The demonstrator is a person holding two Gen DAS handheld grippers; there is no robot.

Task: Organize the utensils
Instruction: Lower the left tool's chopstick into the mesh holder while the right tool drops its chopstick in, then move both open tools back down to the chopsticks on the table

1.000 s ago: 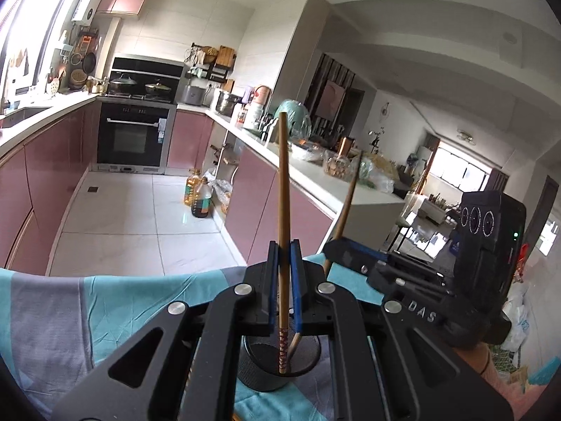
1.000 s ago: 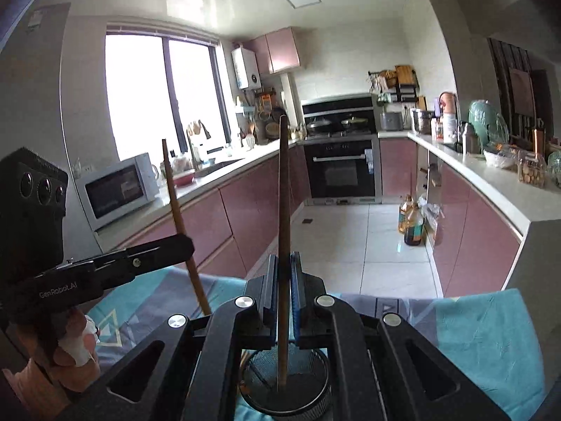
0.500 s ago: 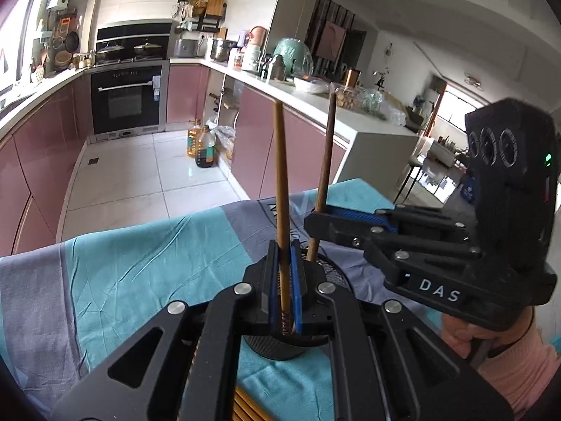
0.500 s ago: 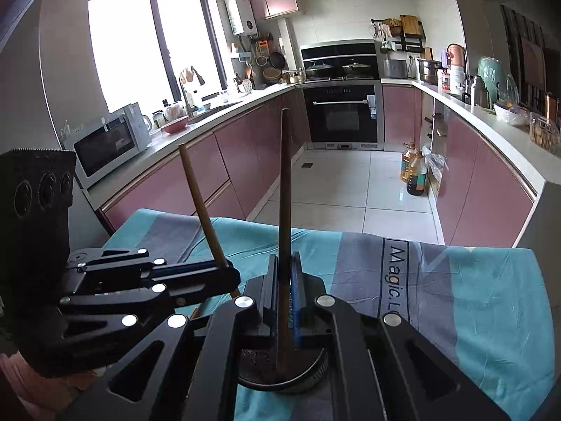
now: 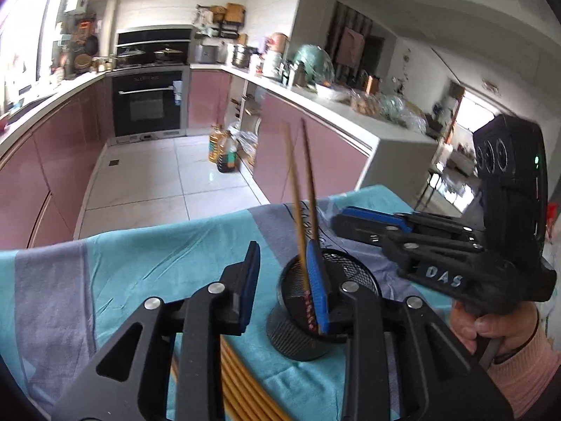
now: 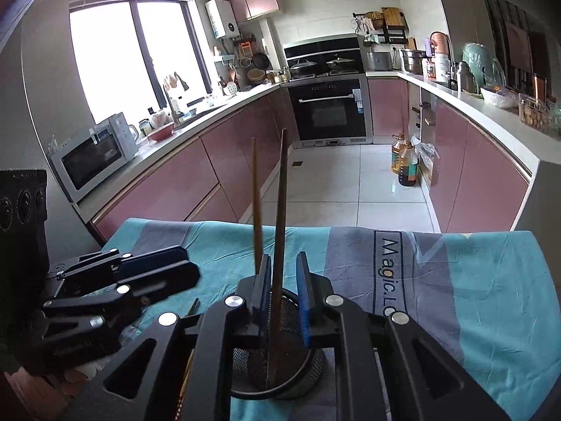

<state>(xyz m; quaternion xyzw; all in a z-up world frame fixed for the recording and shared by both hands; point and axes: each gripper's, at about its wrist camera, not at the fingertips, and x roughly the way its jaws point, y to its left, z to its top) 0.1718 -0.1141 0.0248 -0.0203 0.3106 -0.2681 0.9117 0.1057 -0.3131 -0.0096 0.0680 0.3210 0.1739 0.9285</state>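
Note:
Two brown chopsticks (image 5: 296,193) (image 6: 278,231) stand leaning in a black mesh cup (image 5: 298,329) (image 6: 301,365) on the teal cloth. My left gripper (image 5: 284,280) hovers at the cup's rim, its jaws opening. One chopstick lies close to its right pad (image 5: 317,280), with a wide gap on the other side. My right gripper (image 6: 284,294) sits over the same cup, jaws opening too. A chopstick stands loose between its pads, with a gap on its right. Each gripper shows in the other's view: the right gripper (image 5: 342,217), the left gripper (image 6: 191,265).
A bundle of more chopsticks (image 5: 242,382) (image 6: 187,365) lies on the teal and grey cloth (image 5: 140,266) under the left gripper. A hand in a pink sleeve (image 5: 491,326) holds the right gripper. Beyond the table's far edge are tiled floor and pink cabinets.
Both grippers sank toward the cup with a chopstick clamped in each. Their jaws have since parted and let go, and the two chopsticks lean in the cup.

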